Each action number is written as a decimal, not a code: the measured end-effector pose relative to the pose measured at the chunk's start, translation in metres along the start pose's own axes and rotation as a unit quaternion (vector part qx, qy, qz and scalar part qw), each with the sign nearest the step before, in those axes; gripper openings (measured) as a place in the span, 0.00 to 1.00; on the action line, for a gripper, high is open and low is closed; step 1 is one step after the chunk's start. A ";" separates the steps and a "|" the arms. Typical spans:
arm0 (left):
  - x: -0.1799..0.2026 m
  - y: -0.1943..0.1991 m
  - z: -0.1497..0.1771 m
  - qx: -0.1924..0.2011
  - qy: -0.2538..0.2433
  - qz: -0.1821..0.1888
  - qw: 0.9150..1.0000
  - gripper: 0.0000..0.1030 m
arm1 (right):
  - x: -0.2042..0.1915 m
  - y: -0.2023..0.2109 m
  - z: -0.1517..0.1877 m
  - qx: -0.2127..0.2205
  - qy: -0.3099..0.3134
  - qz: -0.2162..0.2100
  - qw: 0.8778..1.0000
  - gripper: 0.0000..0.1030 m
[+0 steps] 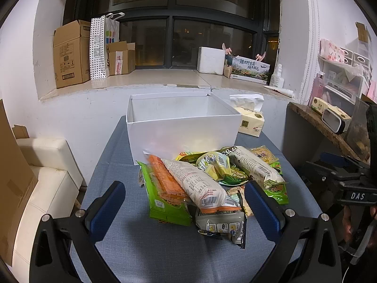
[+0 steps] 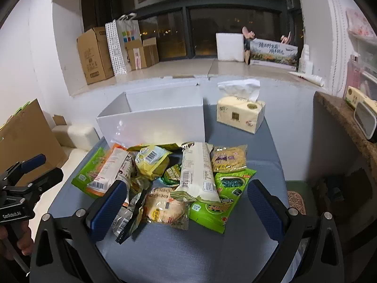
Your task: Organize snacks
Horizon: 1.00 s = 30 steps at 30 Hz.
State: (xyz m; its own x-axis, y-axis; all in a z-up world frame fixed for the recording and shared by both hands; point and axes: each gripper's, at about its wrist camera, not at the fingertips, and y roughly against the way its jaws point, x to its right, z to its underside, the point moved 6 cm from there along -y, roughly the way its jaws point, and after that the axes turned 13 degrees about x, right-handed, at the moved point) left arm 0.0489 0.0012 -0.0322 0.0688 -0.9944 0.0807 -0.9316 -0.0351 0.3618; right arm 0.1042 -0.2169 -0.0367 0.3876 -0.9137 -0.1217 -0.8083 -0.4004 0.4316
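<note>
Lit from overhead indoor light, fairly dim and cool, with black night glass in the dark-framed window (image 1: 174, 23) giving nothing but a few small orange glints. Soft glare on the glossy front wall of the open white cardboard box (image 1: 183, 134) and on the shiny plastic snack packets (image 2: 165, 179), with blurred shadows thrown toward the camera across the blue-grey cloth tabletop (image 1: 165, 247). Strong fisheye bending at the edges, black vignette in all corners, sharp at the centre but soft and noisy toward the rim, especially around the cluttered white shelf unit (image 1: 341, 75).
</note>
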 end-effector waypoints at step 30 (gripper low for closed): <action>-0.009 -0.019 0.017 -0.019 0.016 -0.003 1.000 1.00 | 0.024 -0.171 0.044 -0.195 0.027 0.000 0.980 0.49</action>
State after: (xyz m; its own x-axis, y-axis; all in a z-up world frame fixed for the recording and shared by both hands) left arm 0.0597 0.0089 -0.0552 0.0858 -0.9905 0.1076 -0.9166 -0.0361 0.3981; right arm 0.2325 -0.1734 -0.1528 0.4186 -0.9048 -0.0780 -0.5822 -0.3334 0.7415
